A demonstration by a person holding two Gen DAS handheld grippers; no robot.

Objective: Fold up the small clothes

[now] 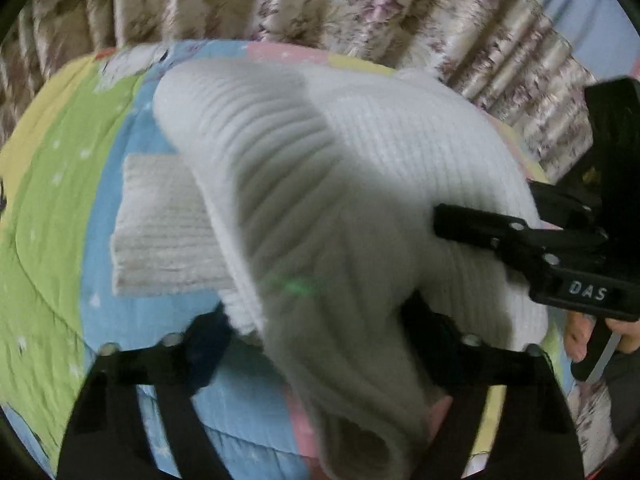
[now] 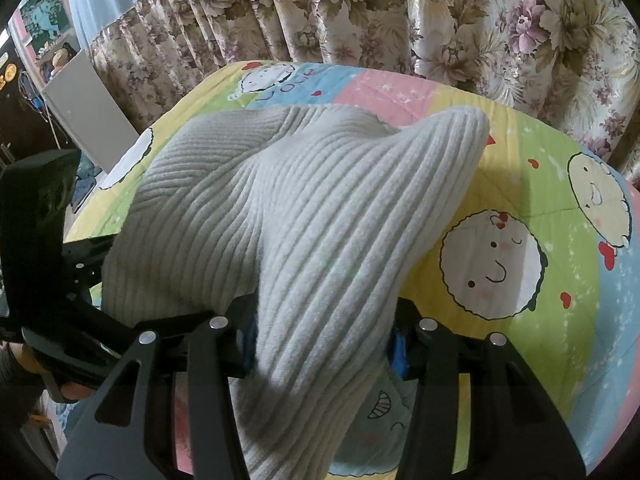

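A white ribbed knit garment (image 1: 320,168) is lifted off the bed and hangs bunched between both grippers. In the left wrist view, my left gripper (image 1: 320,332) is shut on its lower edge, and the cloth spills down between the fingers. The right gripper (image 1: 452,220) comes in from the right and pinches the same garment's side. In the right wrist view, the garment (image 2: 304,208) rises in a peak above my right gripper (image 2: 320,340), which is shut on a thick fold of it. My left gripper (image 2: 72,272) shows at the left edge, partly hidden by the cloth.
A folded beige knit piece (image 1: 160,232) lies flat on the colourful cartoon quilt (image 1: 52,200), left of the held garment. Floral curtains (image 2: 440,20) hang close behind the bed. A white panel (image 2: 88,112) leans at the far left. A hand (image 1: 580,336) holds the right gripper's handle.
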